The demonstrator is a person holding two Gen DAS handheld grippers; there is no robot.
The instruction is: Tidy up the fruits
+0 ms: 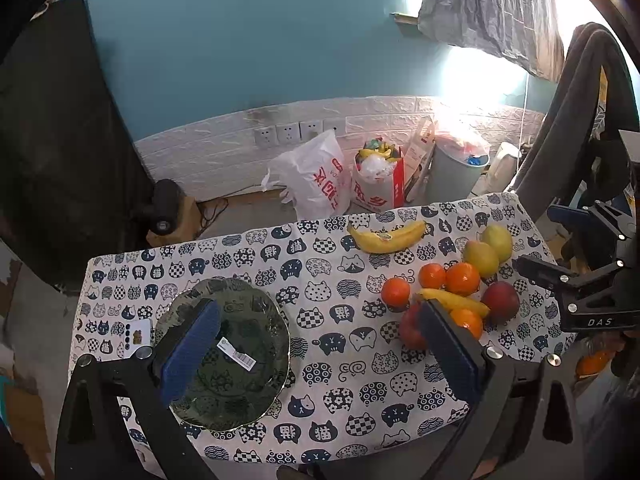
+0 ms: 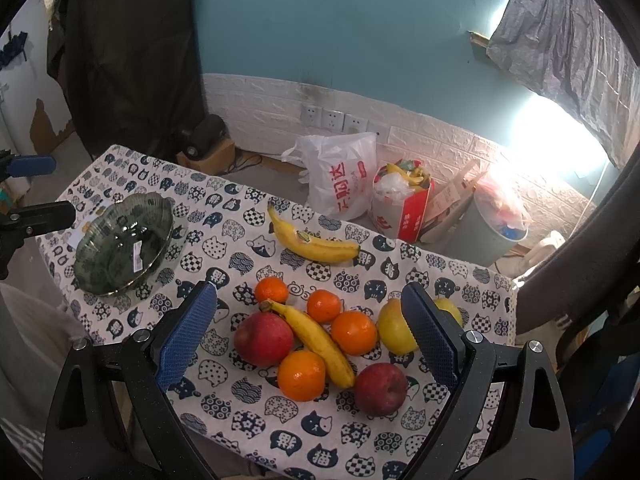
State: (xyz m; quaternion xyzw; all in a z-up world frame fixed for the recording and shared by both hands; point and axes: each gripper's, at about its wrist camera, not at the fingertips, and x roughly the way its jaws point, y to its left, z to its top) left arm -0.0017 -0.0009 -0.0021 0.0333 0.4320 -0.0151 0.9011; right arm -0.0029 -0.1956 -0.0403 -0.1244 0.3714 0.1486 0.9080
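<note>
A green glass bowl [image 1: 236, 364] [image 2: 124, 240] stands empty on the left of the cat-print tablecloth [image 1: 344, 384]. A fruit pile lies on the right: two red apples [image 2: 263, 339] [image 2: 380, 389], several oranges [image 2: 301, 375], a banana [image 2: 316, 340] and two yellow-green pears [image 2: 394, 330]. A second banana [image 2: 312, 242] [image 1: 387, 237] lies apart, farther back. My left gripper [image 1: 320, 344] is open and empty, its left finger over the bowl. My right gripper [image 2: 310, 338] is open and empty, hovering over the fruit pile; it also shows in the left wrist view [image 1: 576, 276].
A white card [image 1: 138, 336] lies left of the bowl. Behind the table, on the floor, are a white plastic bag [image 2: 340, 184], a full red box [image 2: 404, 208], a grey bin [image 2: 496, 232] and a black speaker [image 2: 204, 136]. A dark garment [image 1: 576, 120] hangs at the right.
</note>
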